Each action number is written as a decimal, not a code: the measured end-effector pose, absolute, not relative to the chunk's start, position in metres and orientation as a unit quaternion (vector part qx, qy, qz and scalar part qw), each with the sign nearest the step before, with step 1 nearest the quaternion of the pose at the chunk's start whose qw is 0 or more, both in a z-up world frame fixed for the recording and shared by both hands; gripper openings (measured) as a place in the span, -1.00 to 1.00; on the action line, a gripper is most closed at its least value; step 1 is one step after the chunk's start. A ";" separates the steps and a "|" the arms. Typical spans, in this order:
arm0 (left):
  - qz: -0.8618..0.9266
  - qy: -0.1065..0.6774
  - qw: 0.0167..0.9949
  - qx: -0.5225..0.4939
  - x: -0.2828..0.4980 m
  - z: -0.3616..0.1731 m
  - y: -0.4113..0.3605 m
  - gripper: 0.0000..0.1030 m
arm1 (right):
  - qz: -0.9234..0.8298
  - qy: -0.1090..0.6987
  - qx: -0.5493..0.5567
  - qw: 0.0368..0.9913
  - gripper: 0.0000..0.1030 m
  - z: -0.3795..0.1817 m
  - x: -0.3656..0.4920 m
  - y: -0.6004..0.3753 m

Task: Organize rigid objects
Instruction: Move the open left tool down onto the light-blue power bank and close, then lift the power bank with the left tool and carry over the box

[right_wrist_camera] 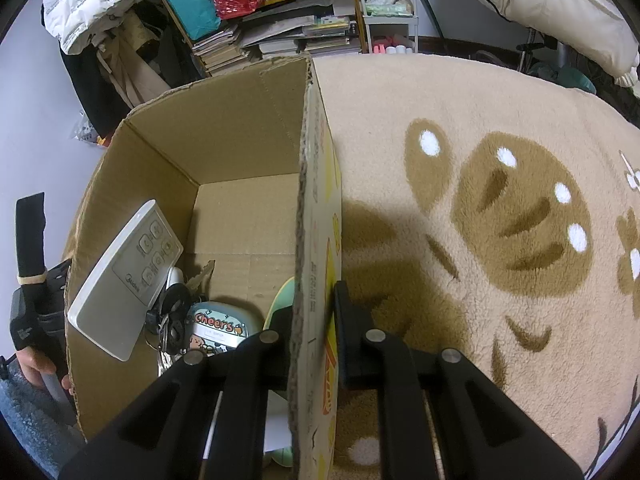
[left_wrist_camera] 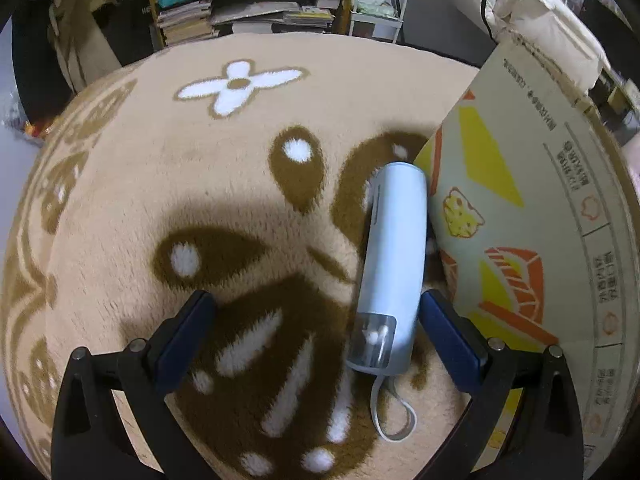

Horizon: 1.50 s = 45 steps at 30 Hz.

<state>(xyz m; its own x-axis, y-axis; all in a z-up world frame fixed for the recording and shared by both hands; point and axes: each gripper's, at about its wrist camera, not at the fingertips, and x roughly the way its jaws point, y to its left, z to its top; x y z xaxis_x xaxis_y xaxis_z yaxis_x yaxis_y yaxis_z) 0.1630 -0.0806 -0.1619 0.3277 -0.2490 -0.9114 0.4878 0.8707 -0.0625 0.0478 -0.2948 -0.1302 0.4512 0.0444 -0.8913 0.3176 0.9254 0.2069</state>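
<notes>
Two grippers are seen here. The left gripper point(left_wrist_camera: 316, 320) is spread wide, and a pale blue cylindrical device with a wrist loop point(left_wrist_camera: 390, 264) is lying on the beige plush rug with brown patches point(left_wrist_camera: 160, 152) between its blue-padded fingers point(left_wrist_camera: 448, 336), right beside the printed outer wall of the open cardboard box point(right_wrist_camera: 316, 280). The right gripper point(right_wrist_camera: 310, 344) is clamped narrowly on that box wall. Inside, a white remote control point(right_wrist_camera: 124, 280), a bunch of keys point(right_wrist_camera: 168, 320) and a round "Cheers" tin point(right_wrist_camera: 216, 330) are piled in the near corner.

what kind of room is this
Most likely a lived-in bedroom or living room: a plush patterned rug on the floor, a cluttered shelf of stacked books, and a white puffer jacket hanging nearby.
</notes>
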 end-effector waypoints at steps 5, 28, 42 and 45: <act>-0.204 0.504 0.819 0.183 0.157 -0.171 -0.097 0.76 | -0.082 0.517 0.173 0.834 -0.74 -0.131 0.047 -0.296; -0.207 0.498 0.825 0.168 0.144 -0.150 -0.100 -0.50 | -0.082 0.518 0.171 0.834 -0.74 -0.131 0.047 -0.296; -0.188 0.425 0.867 0.178 0.114 -0.063 -0.095 -0.50 | -0.082 0.518 0.171 0.834 -0.74 -0.130 0.047 -0.296; -0.187 0.407 0.876 0.180 0.105 -0.050 -0.097 -0.50 | -0.082 0.517 0.171 0.834 -0.74 -0.130 0.047 -0.296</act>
